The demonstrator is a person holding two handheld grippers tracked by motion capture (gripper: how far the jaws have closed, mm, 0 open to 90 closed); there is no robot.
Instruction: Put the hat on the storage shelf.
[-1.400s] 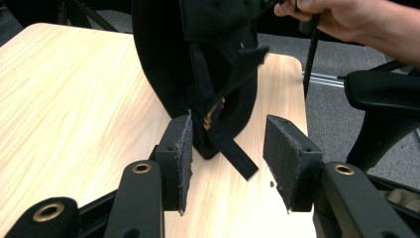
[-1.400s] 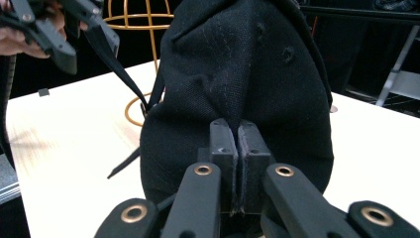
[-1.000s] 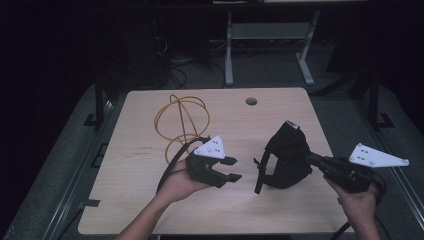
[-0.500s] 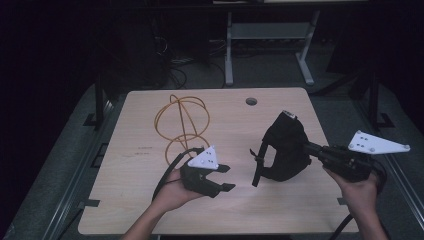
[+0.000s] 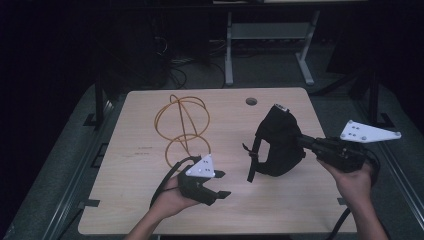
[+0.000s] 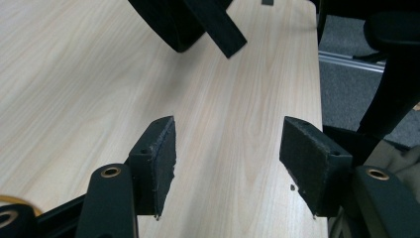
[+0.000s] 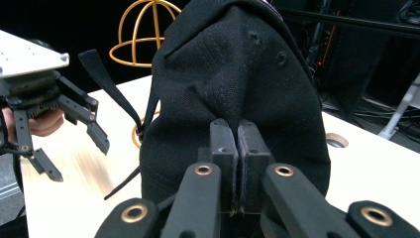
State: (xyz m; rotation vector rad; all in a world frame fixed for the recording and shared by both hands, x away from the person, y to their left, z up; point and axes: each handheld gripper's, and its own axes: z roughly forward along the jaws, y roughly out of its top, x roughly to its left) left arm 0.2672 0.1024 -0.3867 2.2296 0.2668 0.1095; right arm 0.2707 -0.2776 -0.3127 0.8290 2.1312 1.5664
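Jaws of our left gripper stood spread and had just been opening, with nothing between their rough black pads but the bare wood of the table below. In the high view that left gripper lay low over the near part of the table, held in our left hand, its grey three-cornered plate on top and its cable looping behind the wrist. Our right gripper had its jaws pressed together on a fold of the black cap, pinching the cloth tight. We saw the cap as soft woven fabric with stitched seams and small eyelets, its crown puckered where the pads bit it, and a flat strap dangling loose on the side towards the left gripper. From above, the cap hung at the right gripper, clear of the tabletop at the right of the table, with our right hand behind it. Farther off, a wire frame of thin yellow hoops stood on the pale wood-grain table, rounded like a cage on a ring base, with nothing inside it. Near the far edge we saw a small round hole in the tabletop.
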